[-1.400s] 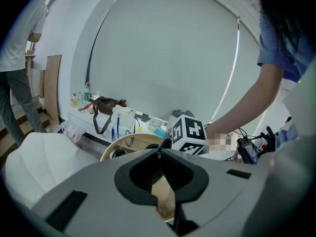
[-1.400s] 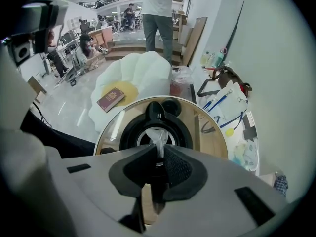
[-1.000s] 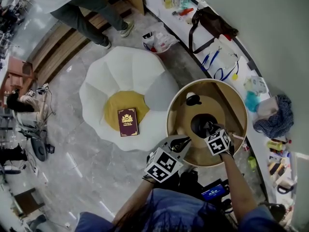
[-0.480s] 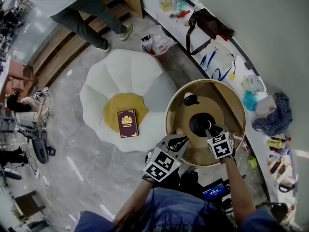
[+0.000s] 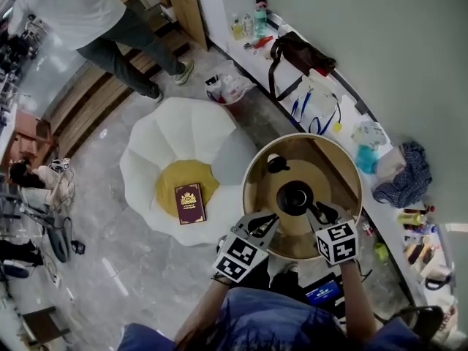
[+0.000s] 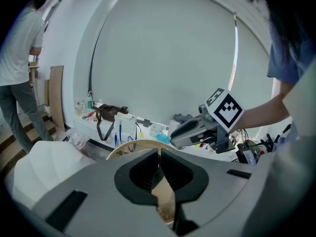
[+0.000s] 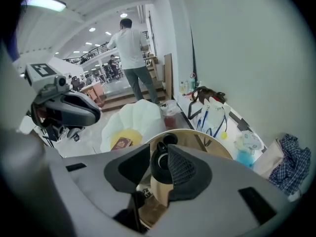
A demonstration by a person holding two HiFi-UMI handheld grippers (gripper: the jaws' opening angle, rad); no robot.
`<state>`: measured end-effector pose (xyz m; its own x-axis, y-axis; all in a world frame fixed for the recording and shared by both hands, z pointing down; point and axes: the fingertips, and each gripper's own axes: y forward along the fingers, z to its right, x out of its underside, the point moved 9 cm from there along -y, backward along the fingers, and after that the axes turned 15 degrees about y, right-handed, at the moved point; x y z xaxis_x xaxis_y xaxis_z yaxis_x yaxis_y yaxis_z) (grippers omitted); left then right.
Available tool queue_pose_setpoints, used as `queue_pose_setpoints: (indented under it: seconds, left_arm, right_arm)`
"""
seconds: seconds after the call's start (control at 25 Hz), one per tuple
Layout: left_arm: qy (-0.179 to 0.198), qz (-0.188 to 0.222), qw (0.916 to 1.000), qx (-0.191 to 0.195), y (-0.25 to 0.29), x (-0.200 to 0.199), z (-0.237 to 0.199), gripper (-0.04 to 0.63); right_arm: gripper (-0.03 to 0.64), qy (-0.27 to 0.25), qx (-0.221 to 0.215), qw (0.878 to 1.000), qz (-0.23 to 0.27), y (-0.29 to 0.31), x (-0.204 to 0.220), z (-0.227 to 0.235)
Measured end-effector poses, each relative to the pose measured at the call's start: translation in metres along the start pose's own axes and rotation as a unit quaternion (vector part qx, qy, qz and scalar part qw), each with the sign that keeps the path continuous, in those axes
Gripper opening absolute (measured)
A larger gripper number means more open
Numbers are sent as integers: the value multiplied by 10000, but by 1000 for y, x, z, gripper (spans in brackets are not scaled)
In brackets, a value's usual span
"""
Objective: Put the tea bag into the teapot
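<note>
A black teapot stands with its mouth uncovered in the middle of the round wooden table. Its black lid lies apart at the far left. My right gripper hovers just short of the pot, on its near right. In the right gripper view the teapot shows through the gap between the right gripper's jaws, which are closing with nothing between them. My left gripper hangs at the table's near left edge; in its own view the left gripper has its tips together and empty. I see no tea bag.
Left of the table is a white petal-shaped seat with a dark red book on its yellow centre. A counter along the wall carries a dark bag, bottles and cloths. A person stands at the far left.
My right gripper has drawn back from over the teapot's mouth toward me and its jaws have spread. The left gripper has stayed at the table edge.
</note>
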<state>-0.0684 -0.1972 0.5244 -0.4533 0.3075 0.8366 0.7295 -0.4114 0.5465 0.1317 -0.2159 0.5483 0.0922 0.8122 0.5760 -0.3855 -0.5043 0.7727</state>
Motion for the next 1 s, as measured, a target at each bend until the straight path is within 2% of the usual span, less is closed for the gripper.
queue_pose_setpoints:
  seconds: [0.2,0.72,1.0]
  left_arm:
    - [108,116,9998,-82,-1,-22,14,18]
    - [427,207,9982,-364,-4,-67,85,18]
    - [314,293,9969,-656,-13,-70,143,18]
  right_arm:
    - [64,251,-30,9985,480,-41,-1,-3]
    - [49,291,-351,9933,1060,-132,30,5]
    - [41,68,-513,9913,1208,-174,64,10]
